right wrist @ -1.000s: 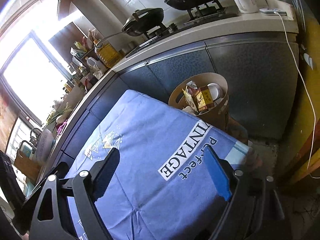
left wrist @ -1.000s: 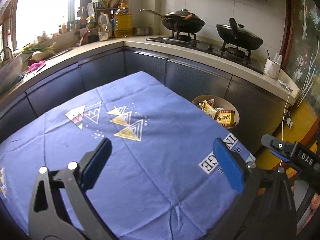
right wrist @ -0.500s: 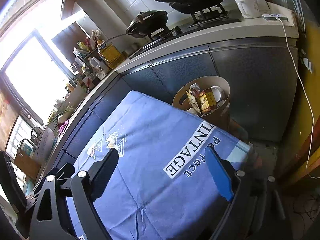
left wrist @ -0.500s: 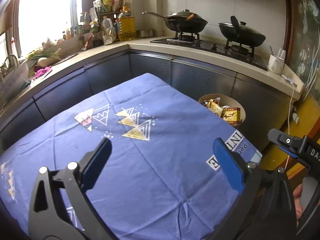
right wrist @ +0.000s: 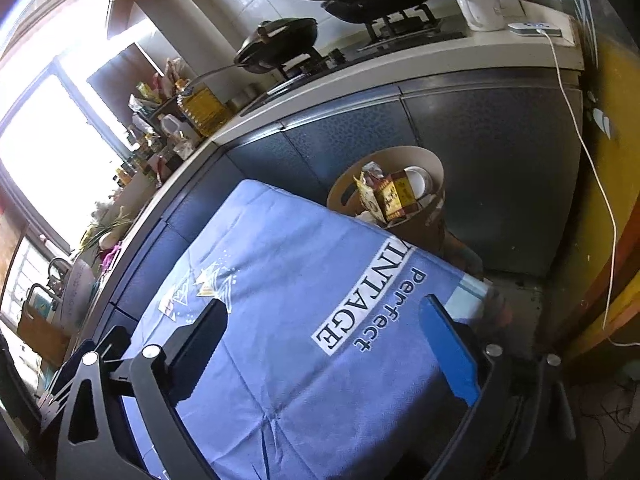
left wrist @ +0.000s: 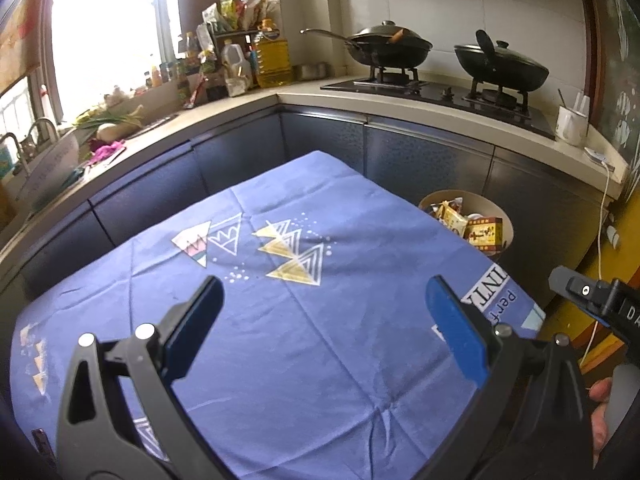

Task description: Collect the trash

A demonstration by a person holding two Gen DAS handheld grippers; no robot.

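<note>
A tan round bin (left wrist: 505,218) stands on the floor past the table's far right corner. It holds a red-and-yellow box (left wrist: 485,234), a yellow wrapper (left wrist: 450,216) and other trash. In the right wrist view the same bin (right wrist: 420,232) shows the box (right wrist: 396,196) and a white cup (right wrist: 418,180). My left gripper (left wrist: 323,282) hangs open over the blue cloth (left wrist: 320,340) with nothing between its fingers. My right gripper (right wrist: 323,302) is over the cloth's right end, jaws opening, nothing between them.
The cloth-covered table (right wrist: 300,260) sits inside an L-shaped kitchen counter (left wrist: 400,100). Two black woks (left wrist: 388,46) stand on the stove, with a white mug (left wrist: 570,126) and a hanging white cable (right wrist: 592,168) at the counter's right end. A sink (left wrist: 40,160) is at the left.
The left wrist view has tilted, so the table and bin sit lower and the counter shows more. The right gripper's fingers stand slightly wider apart.
</note>
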